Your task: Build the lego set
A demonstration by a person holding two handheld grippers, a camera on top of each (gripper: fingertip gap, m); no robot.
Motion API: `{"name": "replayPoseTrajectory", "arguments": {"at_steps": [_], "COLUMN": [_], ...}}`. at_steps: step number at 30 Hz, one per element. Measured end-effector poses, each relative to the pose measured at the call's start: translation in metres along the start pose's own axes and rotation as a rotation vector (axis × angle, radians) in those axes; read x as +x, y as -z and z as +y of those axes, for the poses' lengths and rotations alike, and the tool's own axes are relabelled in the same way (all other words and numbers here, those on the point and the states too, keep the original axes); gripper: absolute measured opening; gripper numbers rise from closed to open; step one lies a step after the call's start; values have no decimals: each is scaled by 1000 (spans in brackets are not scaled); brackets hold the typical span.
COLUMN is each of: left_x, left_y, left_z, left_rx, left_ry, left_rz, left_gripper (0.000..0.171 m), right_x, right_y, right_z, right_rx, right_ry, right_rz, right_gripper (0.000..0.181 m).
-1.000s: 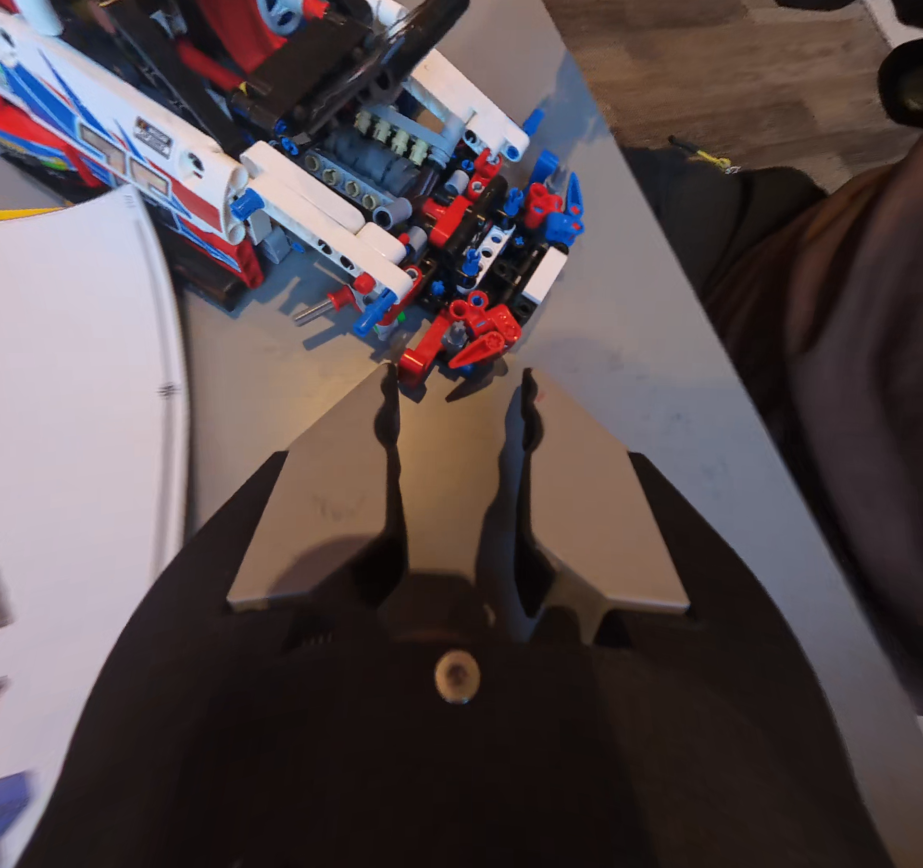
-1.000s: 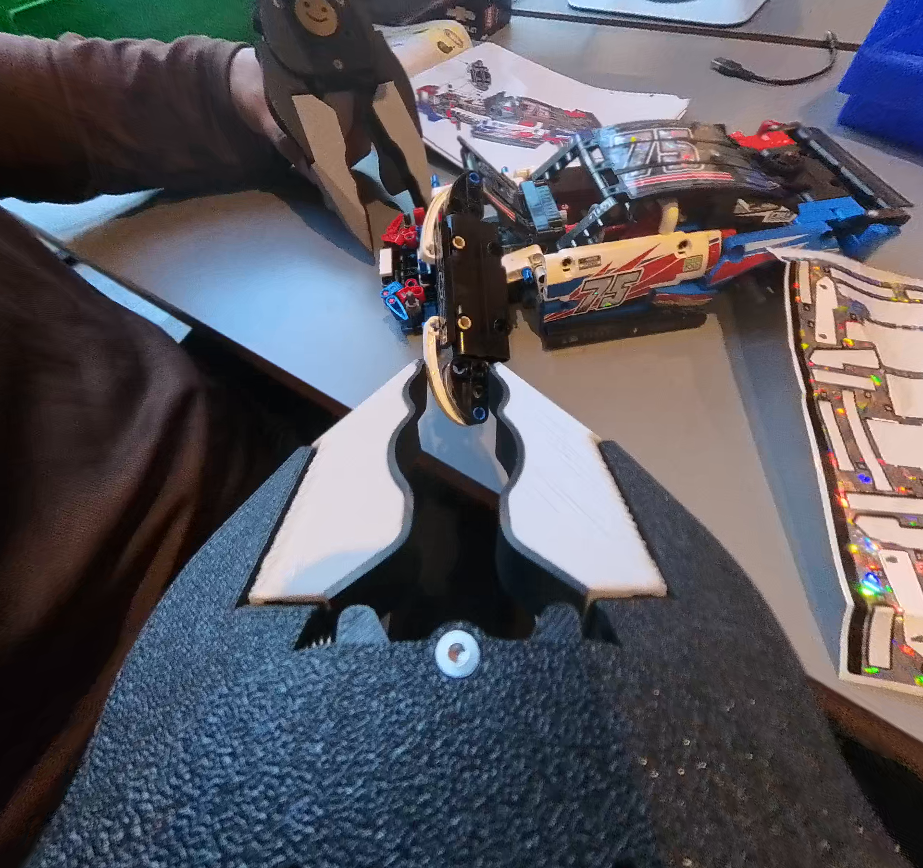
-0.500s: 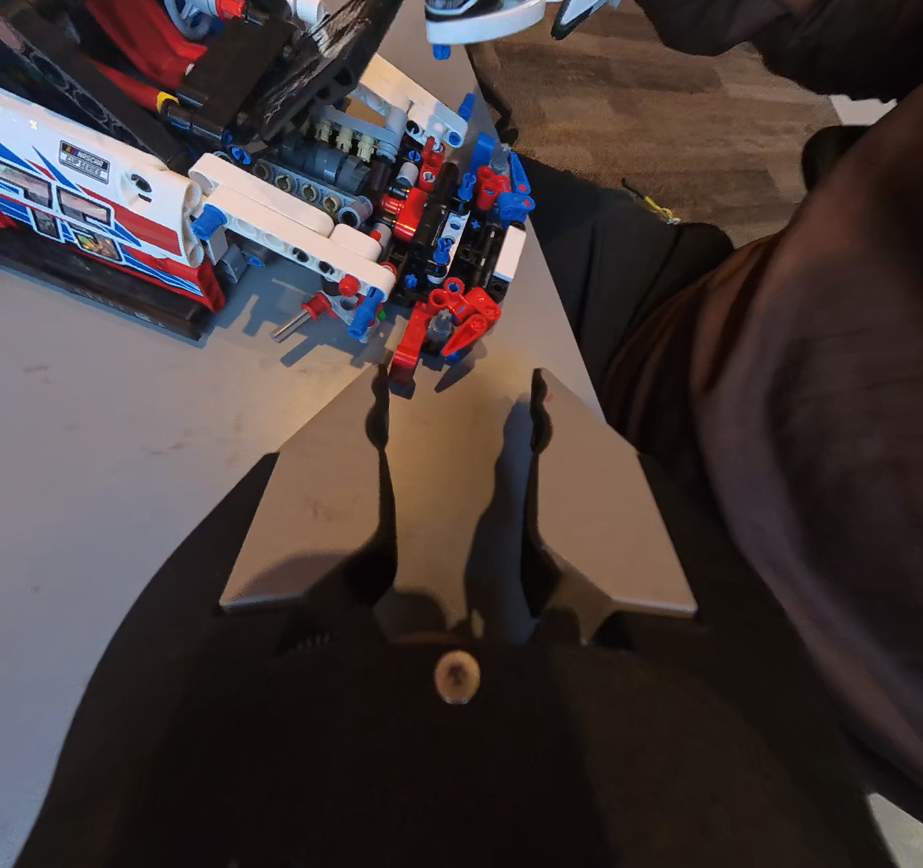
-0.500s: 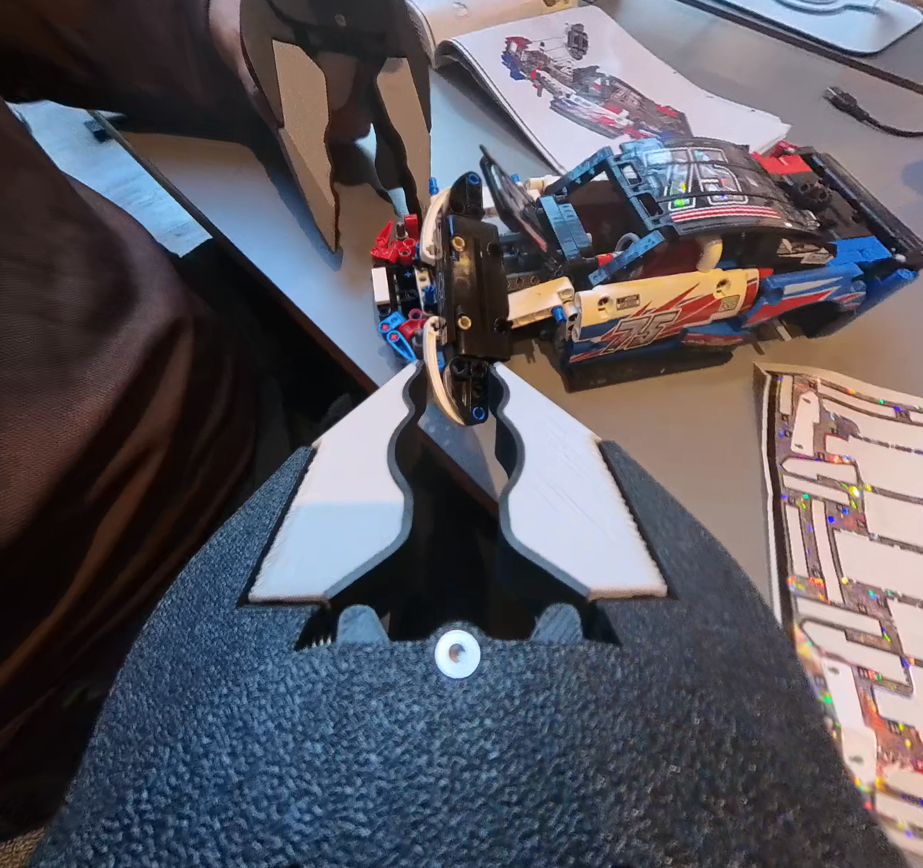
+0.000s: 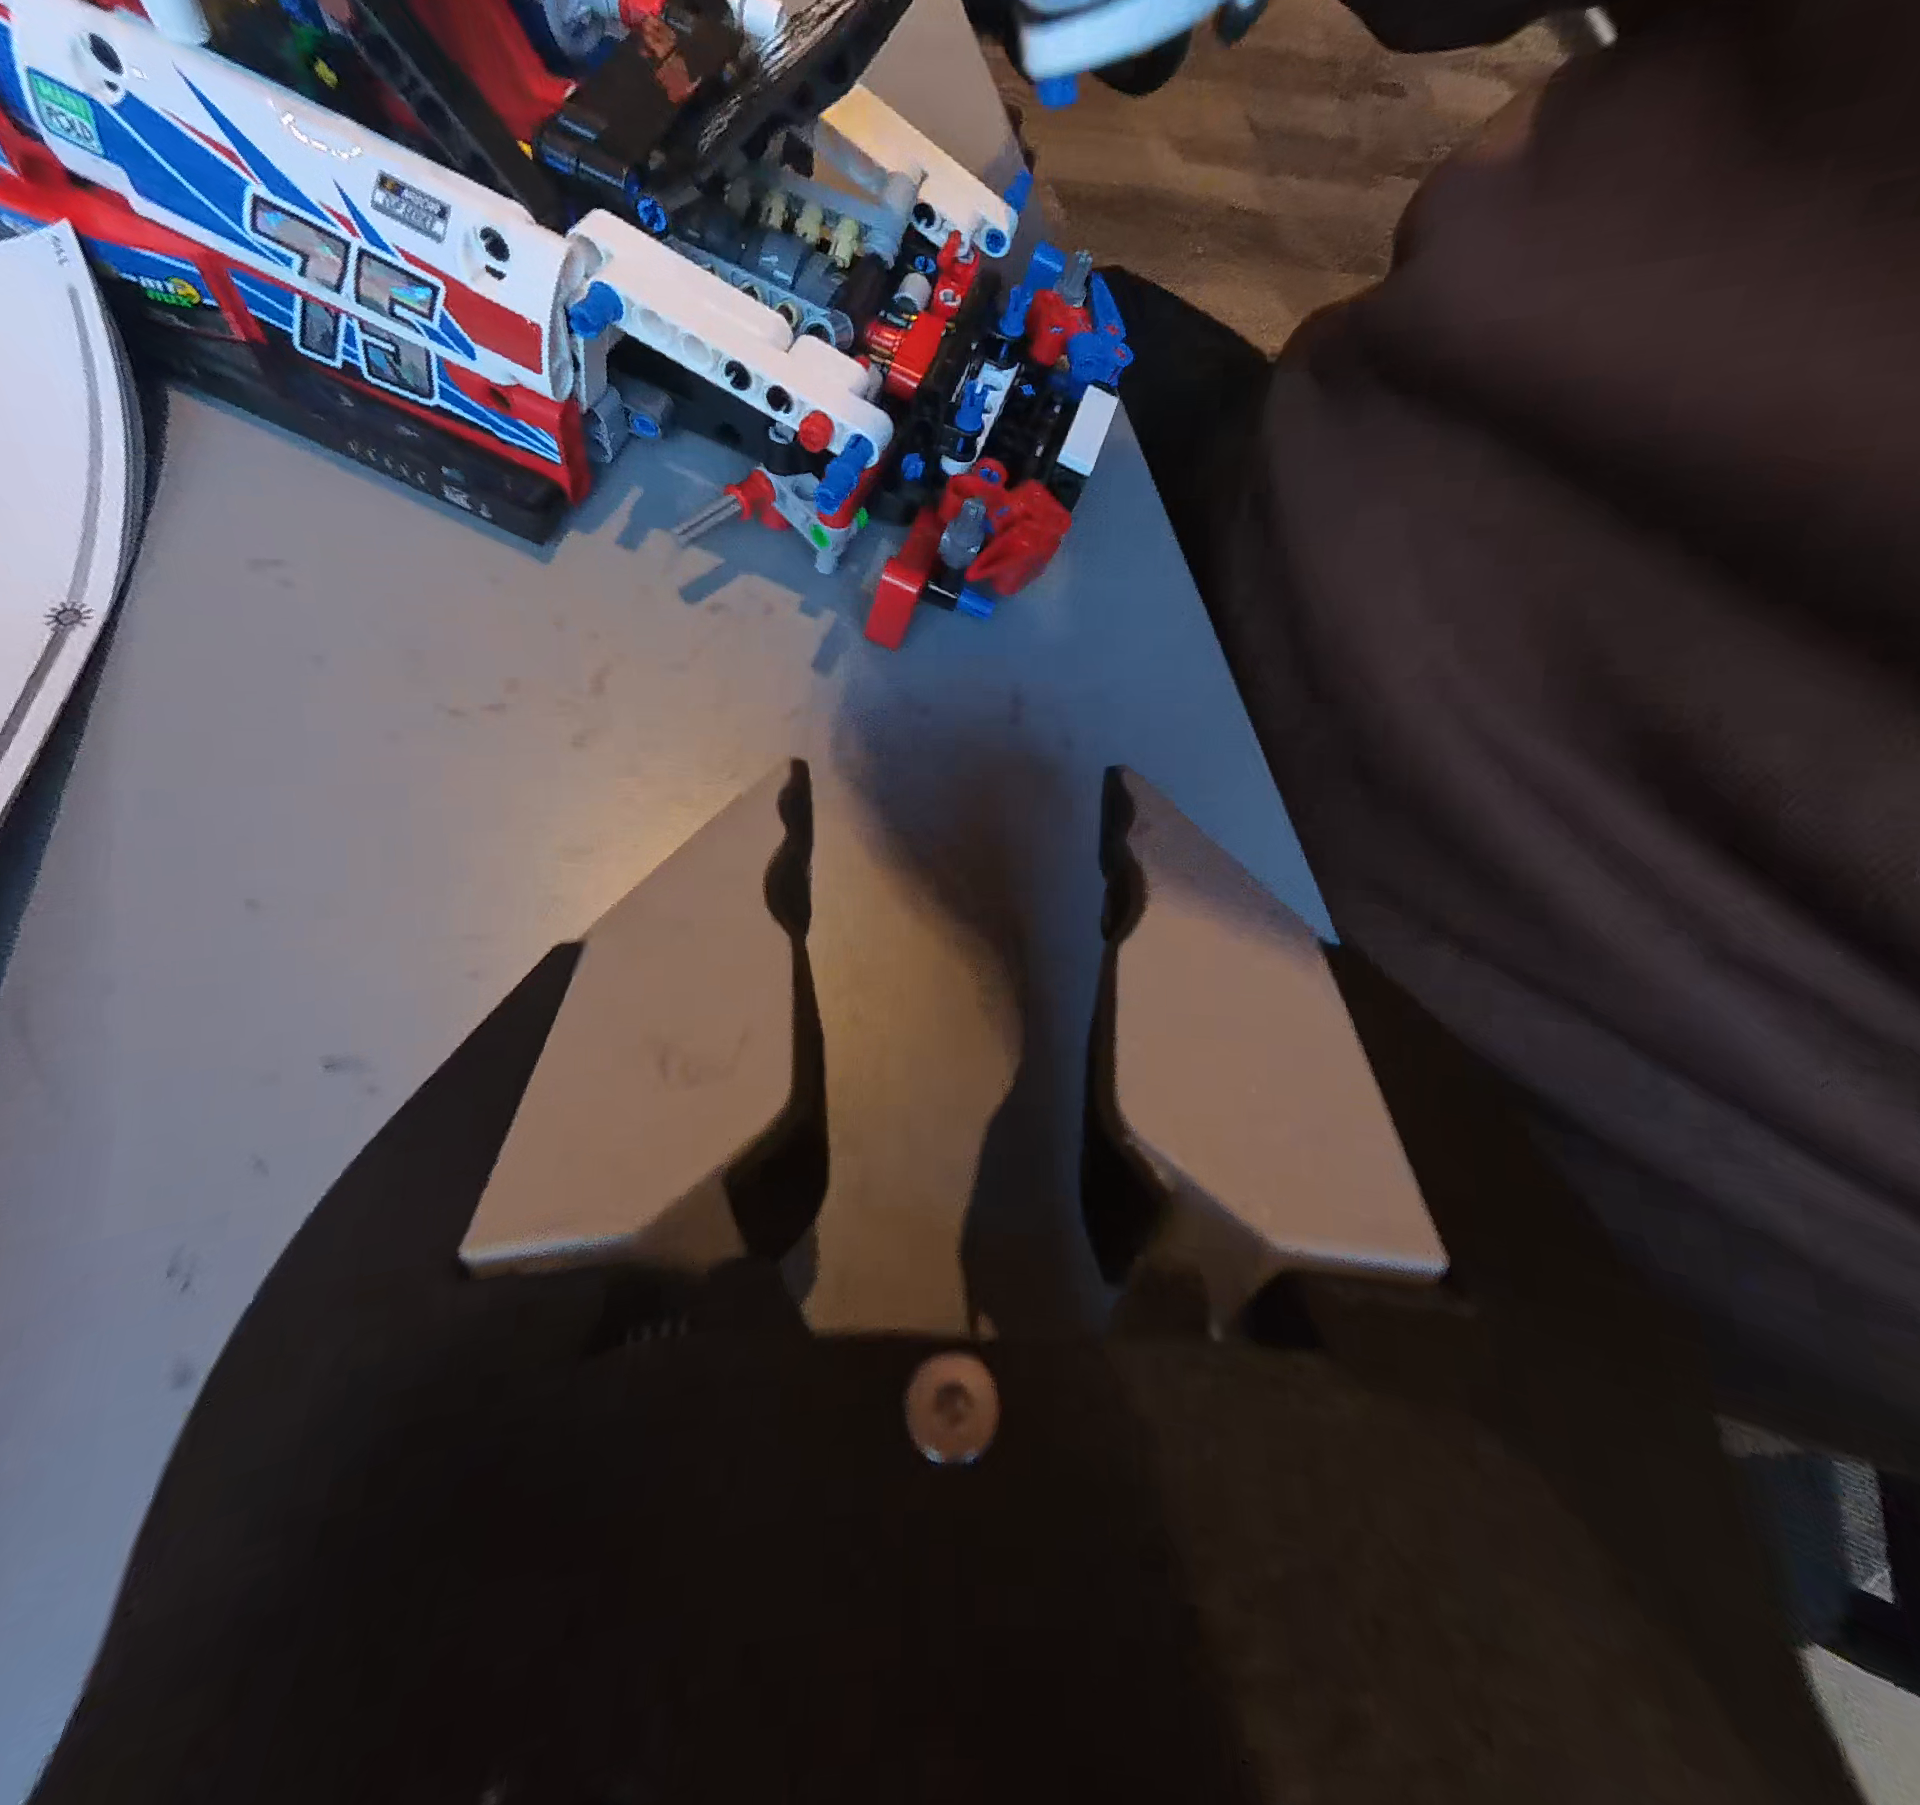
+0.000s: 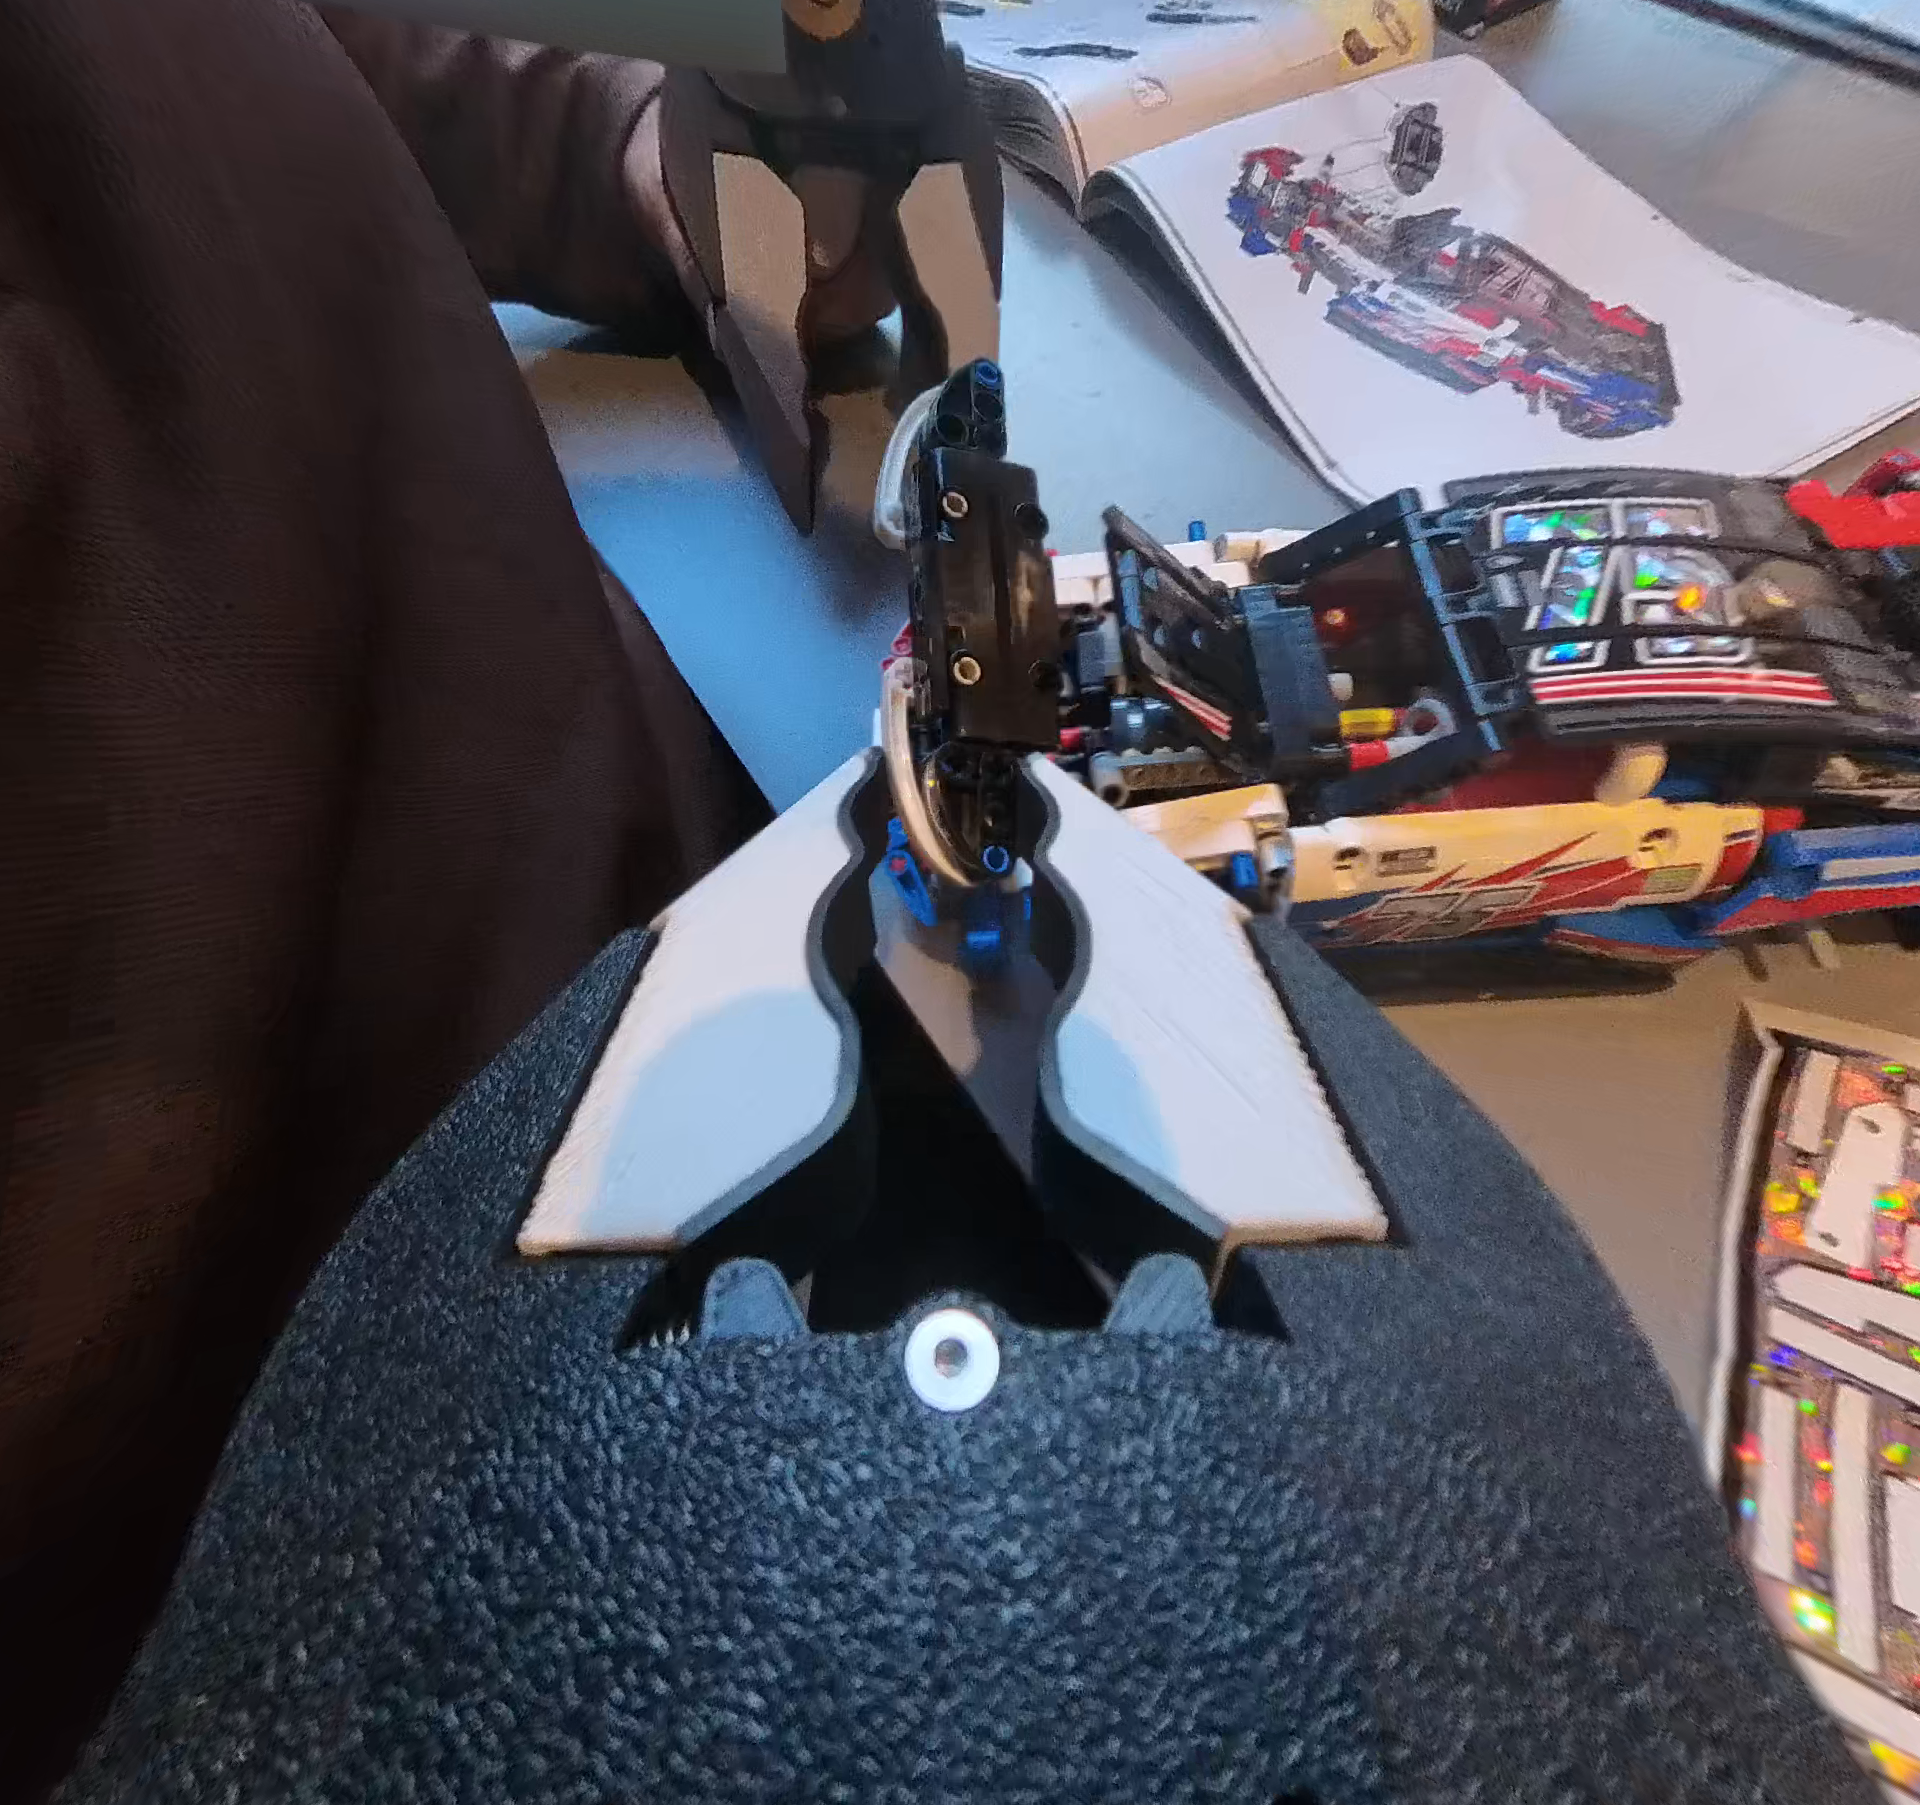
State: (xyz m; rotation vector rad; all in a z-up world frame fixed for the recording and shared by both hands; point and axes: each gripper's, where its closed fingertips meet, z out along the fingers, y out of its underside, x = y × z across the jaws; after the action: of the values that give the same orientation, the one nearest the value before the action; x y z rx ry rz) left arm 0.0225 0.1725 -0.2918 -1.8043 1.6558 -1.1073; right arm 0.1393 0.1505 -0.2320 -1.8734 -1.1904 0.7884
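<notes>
Two claws split the work: the right claw (image 6: pixel 951 799) grips a black module (image 6: pixel 982 602) above the car (image 5: pixel 540 301)'s unfinished nose, ready to mount, while the left claw (image 5: pixel 951 799) hovers wide, empty, over the bench (image 5: pixel 416 768).

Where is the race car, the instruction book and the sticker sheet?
race car (image 6: pixel 1507 862), right wrist view, on its white side panel.
instruction book (image 6: pixel 1351 228), right wrist view, on the open right page.
sticker sheet (image 6: pixel 1829 1236), right wrist view, on its shiny face.

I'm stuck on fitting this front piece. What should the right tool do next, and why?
Probably lower the black-and-white subassembly, gripped in the right tool, onto the car's exposed front frame; it hangs just above that end, and the open left tool holds nothing.
</notes>
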Motion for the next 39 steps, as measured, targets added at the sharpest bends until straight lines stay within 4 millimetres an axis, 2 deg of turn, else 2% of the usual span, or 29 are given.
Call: {"name": "replayPoseTrajectory", "arguments": {"at_steps": [2,4,6,8,10,13,14,17,21,24,29,31,39], "left_x": [-1,0,2,2,7,21,24,22,25,16,18,15,15], "left_y": [0,0,0,3,5,4,1,-8,-18,-26,-31,-35,-35], "left_z": [1,0,-2,-18,-34,-49,-50,-52,-60,-57,-53,-47,-48], "left_rx": [-4,-2,6,94,141,80,35,-36,-8,-23,-15,-41,-33], "left_ry": [12,7,-29,-78,-100,-165,-187,-247,-259,-250,-206,-210,-250], "left_rz": [-4,7,-5,-45,-56,3,24,34,92,89,148,136,119], "left_gripper": [57,49,48,42,29,33,39,46,36,22,26,23,21], "right_x": [-9,-15,-12,-11,-14,-15,-15,-13,-9,-6,-6,-7,-6], "right_y": [-2,-5,-9,-12,-17,-24,-26,-32,-36,-36,-36,-39,-33], "right_z": [1,7,18,19,15,7,5,9,17,21,27,32,32], "right_rx": [-6,-20,-57,-58,-44,-33,-36,-81,-148,-173,-173,-188,-102], "right_ry": [-1,29,79,120,109,102,114,145,168,185,177,175,70], "right_rz": [-15,-4,59,106,109,114,121,148,197,220,205,204,192], "right_gripper": [24,24,24,24,24,24,23,23,23,23,23,23,25]}}
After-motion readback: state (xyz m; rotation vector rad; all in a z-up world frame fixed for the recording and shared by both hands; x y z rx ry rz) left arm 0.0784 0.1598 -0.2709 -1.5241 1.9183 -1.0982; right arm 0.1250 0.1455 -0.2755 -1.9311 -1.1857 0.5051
